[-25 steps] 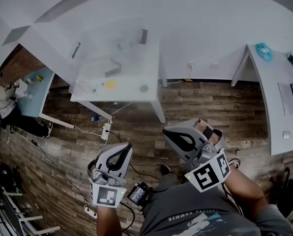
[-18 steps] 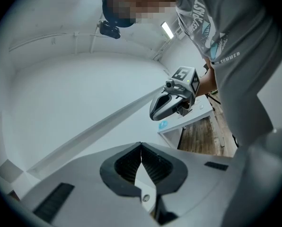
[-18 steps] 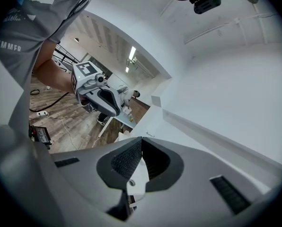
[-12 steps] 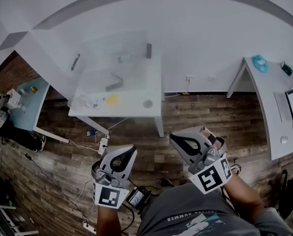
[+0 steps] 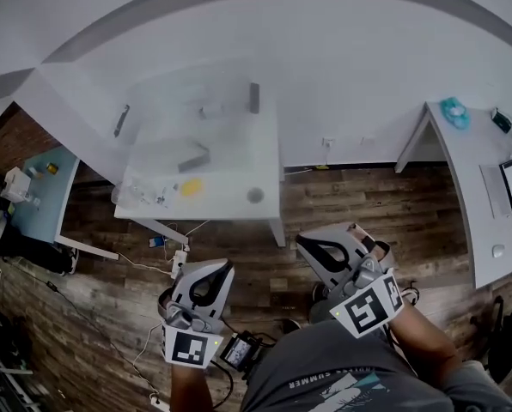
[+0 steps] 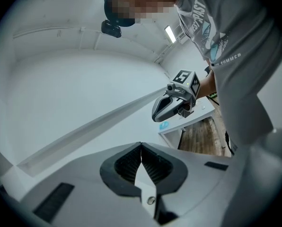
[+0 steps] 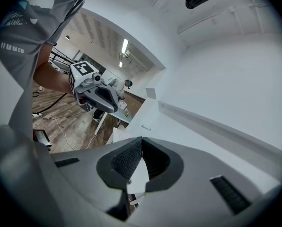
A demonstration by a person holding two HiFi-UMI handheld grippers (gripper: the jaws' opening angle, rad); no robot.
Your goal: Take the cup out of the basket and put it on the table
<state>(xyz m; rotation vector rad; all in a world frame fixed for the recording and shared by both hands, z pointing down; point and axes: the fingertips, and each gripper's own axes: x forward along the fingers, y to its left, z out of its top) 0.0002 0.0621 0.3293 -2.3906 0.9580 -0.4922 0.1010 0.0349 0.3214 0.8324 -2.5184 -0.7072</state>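
Note:
Both grippers are held in front of the person's body, above the wood floor and well short of the white table [image 5: 239, 174]. My left gripper [image 5: 215, 269] is shut with nothing in it; its jaws meet at the tips in the left gripper view [image 6: 141, 144]. My right gripper [image 5: 312, 245] is also shut and empty, and its own view shows the tips closed [image 7: 142, 138]. On the table lie a yellow thing [image 5: 192, 187], a small grey round thing [image 5: 255, 196] and a few pale things. I cannot make out a cup or a basket from this distance.
A white desk [image 5: 479, 187] with a teal thing [image 5: 453, 110] stands at the right. A pale blue table [image 5: 45, 196] stands at the left. A power strip and cables [image 5: 177, 260] lie on the floor before the white table. White walls fill both gripper views.
The head view has shifted, so the white table sits slightly lower in the frame. Both grippers have dropped a little. They stay shut and empty.

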